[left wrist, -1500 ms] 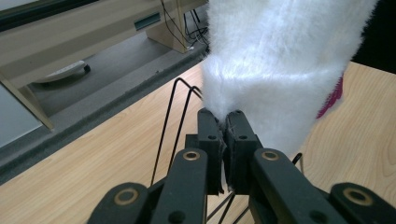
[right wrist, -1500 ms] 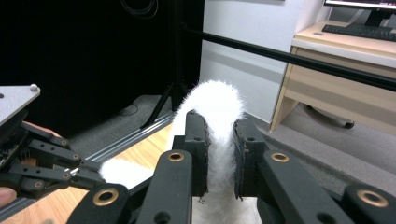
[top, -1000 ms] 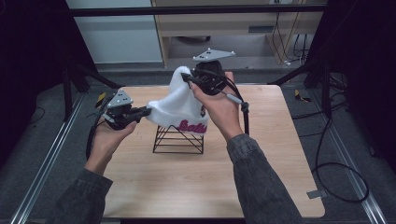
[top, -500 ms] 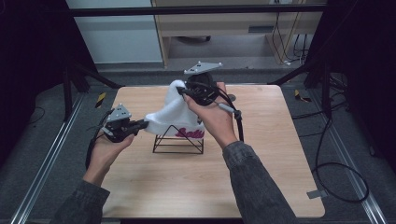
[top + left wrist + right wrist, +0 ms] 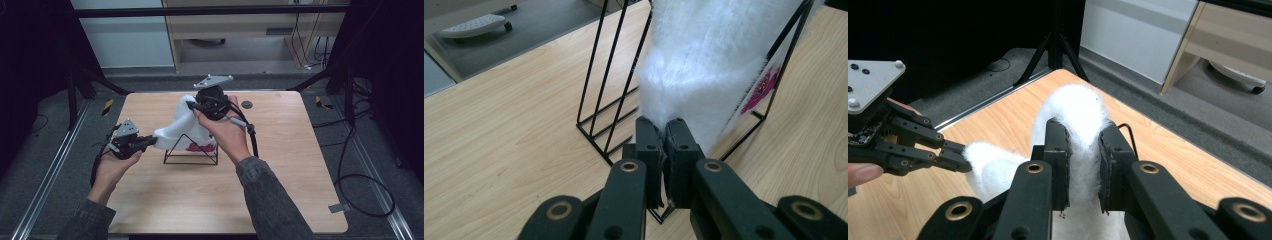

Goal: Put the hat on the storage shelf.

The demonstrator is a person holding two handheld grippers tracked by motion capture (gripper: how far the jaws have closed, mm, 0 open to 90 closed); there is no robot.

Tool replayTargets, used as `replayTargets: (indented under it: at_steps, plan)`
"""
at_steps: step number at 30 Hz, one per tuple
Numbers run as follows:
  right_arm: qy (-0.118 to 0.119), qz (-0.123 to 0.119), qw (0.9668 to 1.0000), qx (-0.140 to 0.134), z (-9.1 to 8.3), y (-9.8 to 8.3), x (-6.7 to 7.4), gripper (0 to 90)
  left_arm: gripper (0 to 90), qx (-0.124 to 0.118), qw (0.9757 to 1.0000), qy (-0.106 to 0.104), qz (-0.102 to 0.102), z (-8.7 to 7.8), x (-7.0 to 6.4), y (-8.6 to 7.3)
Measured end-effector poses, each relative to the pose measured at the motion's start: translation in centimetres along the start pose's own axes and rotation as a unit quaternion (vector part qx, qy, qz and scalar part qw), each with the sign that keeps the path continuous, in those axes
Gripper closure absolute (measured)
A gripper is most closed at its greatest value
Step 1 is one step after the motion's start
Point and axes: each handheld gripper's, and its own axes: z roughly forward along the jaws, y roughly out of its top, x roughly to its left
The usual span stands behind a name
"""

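pinching the white fluffy cloth [image 5: 182,131] at opposite ends, both grippers hold it draped over the black wire rack [image 5: 191,151] near the counter [image 5: 290,190] centre; left gripper [image 5: 146,143] jaws clamp its lower corner, right gripper [image 5: 194,106] jaws grip its raised top fold.

Wooden counter [image 5: 280,195], pale, bare at near edge. Small dark disc [image 5: 246,104] near far edge. Grey floor [image 5: 380,165] around, black cables [image 5: 357,180] looped at right. Beige cabinet [image 5: 250,30] behind. Yellow-black strip [image 5: 108,106] on floor, left.
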Motion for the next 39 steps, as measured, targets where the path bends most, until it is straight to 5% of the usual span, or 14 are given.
replayTargets:
  at_steps: [28, 35, 39]
  plan:
    - [0.008, 0.002, 0.9997, 0.024, 0.7, -1.8, 0.2, 76.5, 86.4, 0.031, 0.9995, -0.007, 0.010, 1.3, -0.2, -1.7]
    - [0.009, 0.004, 0.9993, 0.037, 0.9, -1.9, 0.2, 64.9, 85.5, 0.046, 0.9989, 0.001, 0.011, 1.7, -0.1, -2.1]
    - [0.009, 0.005, 0.9995, 0.031, 0.5, -1.9, 0.1, 57.8, 77.7, 0.056, 0.9982, 0.018, 0.015, 1.8, 0.0, -2.3]
